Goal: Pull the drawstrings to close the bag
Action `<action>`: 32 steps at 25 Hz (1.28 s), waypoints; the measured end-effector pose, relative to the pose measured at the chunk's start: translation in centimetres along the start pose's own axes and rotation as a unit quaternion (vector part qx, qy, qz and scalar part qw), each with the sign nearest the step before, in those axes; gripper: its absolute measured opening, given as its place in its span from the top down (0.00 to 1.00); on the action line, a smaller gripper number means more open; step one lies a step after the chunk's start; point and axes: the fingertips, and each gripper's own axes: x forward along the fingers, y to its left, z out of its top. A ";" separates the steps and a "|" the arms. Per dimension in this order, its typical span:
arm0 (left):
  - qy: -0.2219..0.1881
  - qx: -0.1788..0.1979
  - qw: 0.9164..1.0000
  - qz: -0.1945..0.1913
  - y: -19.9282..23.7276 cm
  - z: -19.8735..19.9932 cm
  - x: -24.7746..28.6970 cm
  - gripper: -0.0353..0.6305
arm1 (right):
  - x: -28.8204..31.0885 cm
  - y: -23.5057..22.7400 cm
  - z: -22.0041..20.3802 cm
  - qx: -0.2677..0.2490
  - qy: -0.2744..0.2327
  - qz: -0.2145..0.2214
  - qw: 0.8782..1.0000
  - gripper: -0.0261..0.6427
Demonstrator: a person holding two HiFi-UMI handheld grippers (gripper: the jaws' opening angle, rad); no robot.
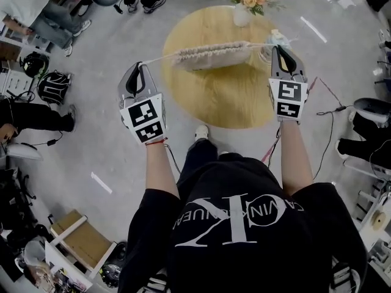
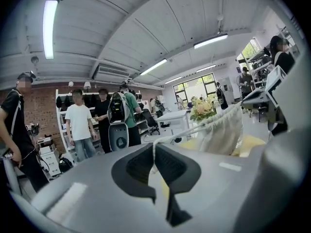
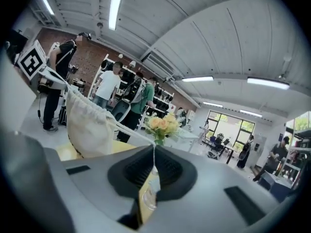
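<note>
1. The bag (image 1: 211,55), cream cloth, is over the far half of the round wooden surface (image 1: 226,102), towards 12 o'clock in the head view. Its mouth is gathered into tight pleats along the top edge.
2. The left gripper (image 1: 144,65) is at the bag's 9 o'clock, off the rim of the surface and over the floor. Its square-marked cube faces the head camera.
3. In the left gripper view the jaws are pressed together on the left drawstring (image 2: 194,129). The thin white cord comes out between the dark pads and runs taut towards 2 o'clock to the bag.
4. The right gripper (image 1: 278,49) is at the bag's 3 o'clock, by the rim of the surface, roughly level with the left one.
5. In the right gripper view the jaws are likewise closed narrow on the right drawstring (image 3: 126,129). The cord leaves the pads and runs taut towards 10 o'clock to the gathered mouth of the bag.
6. Both cords stretch almost in one straight line across the head view, with the bag hung between them. Whether its bottom rests on the surface I cannot tell.
7. A vase of flowers (image 1: 245,2) stands at the 12 o'clock rim of the surface, just beyond the bag and apart from it.
8. Several people stand around the room past the surface, near shelves along a brick wall.
</note>
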 end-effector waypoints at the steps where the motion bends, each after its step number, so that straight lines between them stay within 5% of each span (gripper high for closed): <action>1: -0.002 0.001 1.000 0.001 0.0 0.3 0.0 0.92 | 0.0 -0.4 0.1 0.000 -0.001 -0.005 1.000 0.93; 32: -0.010 -0.047 0.999 -0.001 1.5 0.8 -1.1 0.92 | -0.9 -5.8 -0.4 0.050 0.008 -0.053 0.997 0.93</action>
